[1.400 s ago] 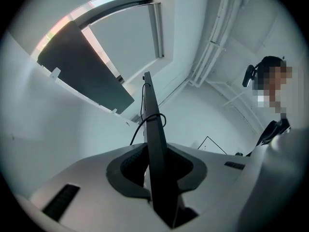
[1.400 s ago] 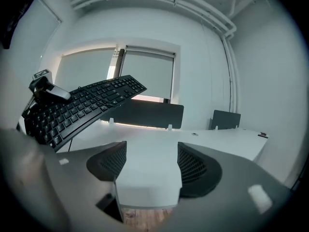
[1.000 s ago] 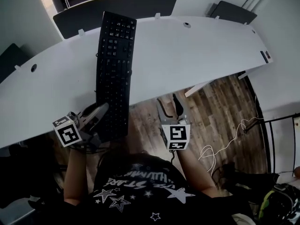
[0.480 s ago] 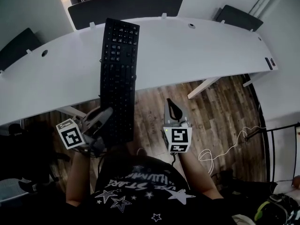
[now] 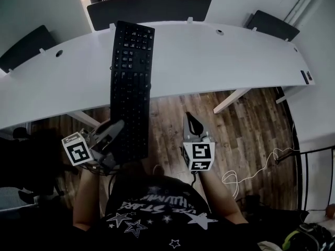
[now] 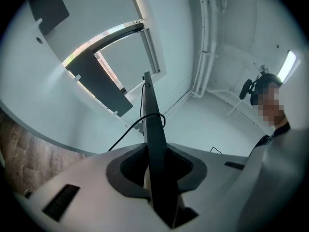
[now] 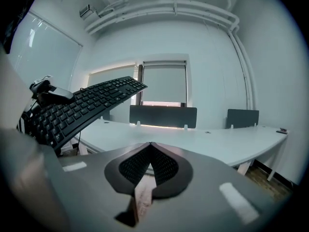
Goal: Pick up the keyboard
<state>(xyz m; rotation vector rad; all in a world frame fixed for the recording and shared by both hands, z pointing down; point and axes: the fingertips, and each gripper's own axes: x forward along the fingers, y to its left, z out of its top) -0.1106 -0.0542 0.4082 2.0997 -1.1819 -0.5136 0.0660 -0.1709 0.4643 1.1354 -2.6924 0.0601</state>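
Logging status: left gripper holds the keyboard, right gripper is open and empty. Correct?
No: the right gripper is shut, not open; the right gripper view shows its jaws together, empty. The left gripper does hold the keyboard.

Black T-shirt [image 5: 152, 213] bears white stars and lettering. Above the T-shirt, left gripper [image 5: 118, 125] and right gripper [image 5: 188, 118] show pale grey shells, dark ribbed pads [image 7: 166, 167], black-and-white marker cubes [image 5: 198, 156].

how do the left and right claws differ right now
The left claw grips the keyboard by its near end; the right claw holds nothing. The left claw's jaws are kept apart by the keyboard's edge; the right claw's jaws meet. The left claw is at the keyboard; the right claw hangs clear of it. Both point toward the desk.
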